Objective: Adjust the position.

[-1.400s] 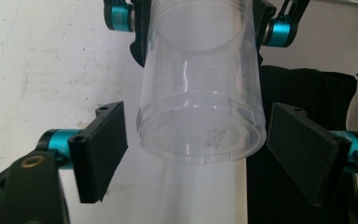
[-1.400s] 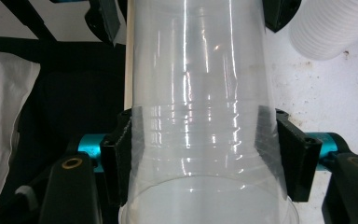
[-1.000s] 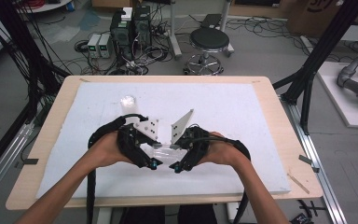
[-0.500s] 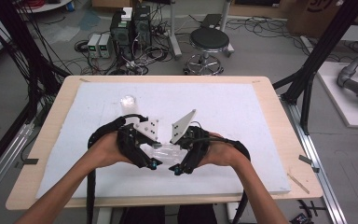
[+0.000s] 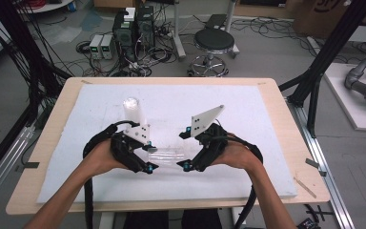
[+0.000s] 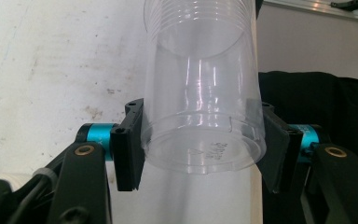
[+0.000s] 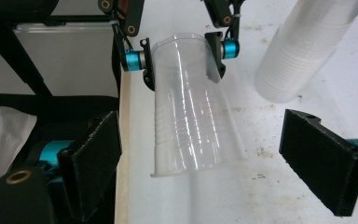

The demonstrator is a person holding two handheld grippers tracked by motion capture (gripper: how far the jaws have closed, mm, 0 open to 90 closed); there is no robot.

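Observation:
A single clear plastic cup (image 5: 164, 155) lies on its side just above the white board, between my two grippers. My left gripper (image 5: 147, 167) is shut on the cup's base end, and the left gripper view shows the cup (image 6: 200, 93) pinched between both pads of that gripper (image 6: 200, 154). My right gripper (image 5: 186, 164) faces the cup's mouth. Seen from it, the cup (image 7: 196, 121) has its rim between the wide-open pads of the right gripper (image 7: 209, 163) without touching them, and the left gripper (image 7: 182, 51) holds the far end.
A stack of clear cups (image 5: 132, 112) stands on the white board (image 5: 248, 109) behind my left hand, and the stack (image 7: 303, 51) also shows at the right gripper view's upper right. The board's front edge and the table edge run close under both hands.
The two hands have drawn apart: the right gripper moved right and the left one slightly left. The cup stays in the left gripper.

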